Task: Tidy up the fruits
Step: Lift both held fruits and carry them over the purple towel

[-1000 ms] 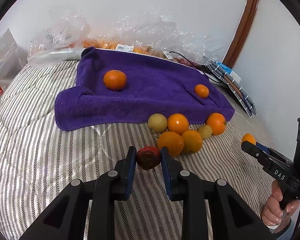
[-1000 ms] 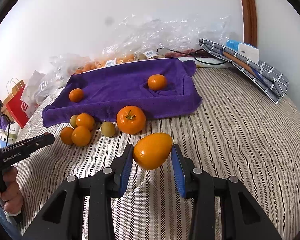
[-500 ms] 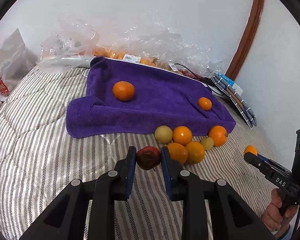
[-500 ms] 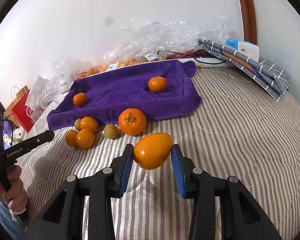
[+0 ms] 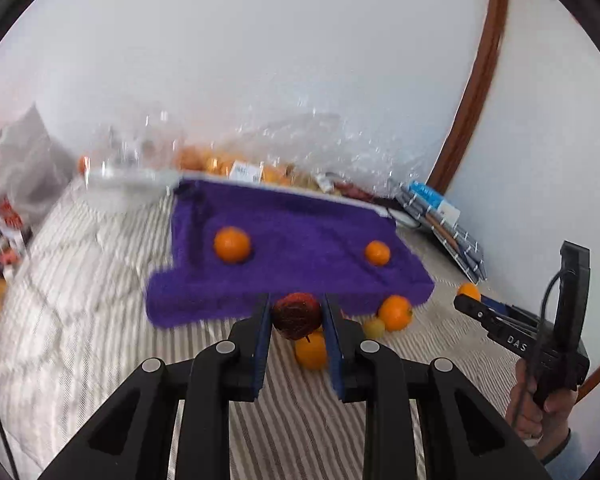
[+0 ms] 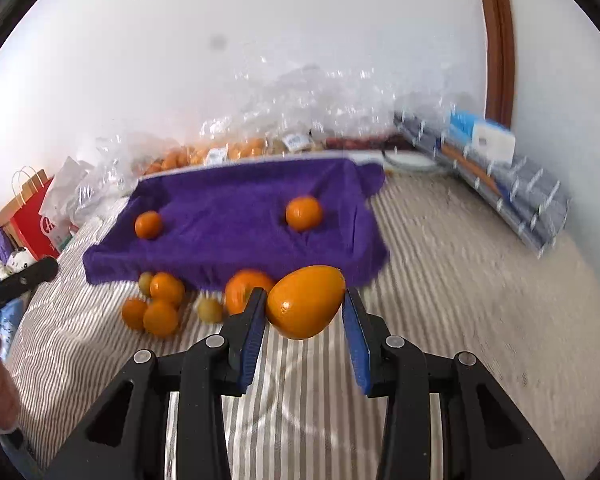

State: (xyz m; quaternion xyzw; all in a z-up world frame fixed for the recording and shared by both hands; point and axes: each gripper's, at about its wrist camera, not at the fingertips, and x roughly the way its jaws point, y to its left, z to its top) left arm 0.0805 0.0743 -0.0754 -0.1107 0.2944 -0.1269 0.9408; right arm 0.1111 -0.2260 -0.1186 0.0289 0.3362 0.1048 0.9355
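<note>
My left gripper (image 5: 296, 312) is shut on a small dark red fruit (image 5: 296, 315), held above the striped bed. My right gripper (image 6: 305, 304) is shut on an egg-shaped orange fruit (image 6: 306, 302). The same right gripper (image 5: 466, 300) shows at the right edge of the left wrist view. A purple towel (image 5: 300, 240) (image 6: 240, 208) lies ahead with two oranges (image 5: 232, 244) (image 5: 377, 253) on it. Several oranges and pale green fruits (image 6: 160, 304) lie in a loose cluster on the bed before the towel's near edge; my left fingers hide part of that cluster.
Clear plastic bags of fruit (image 6: 220, 152) line the wall behind the towel. A folded striped cloth with a blue-white box (image 6: 500, 160) lies at the right. A red paper bag (image 6: 32, 216) stands at the left. A person's hand (image 5: 540, 408) holds the right gripper.
Both grippers have risen with their fruits still held. The towel and loose fruits sit lower and closer to my fingertips in both views. The views are blurred by motion.
</note>
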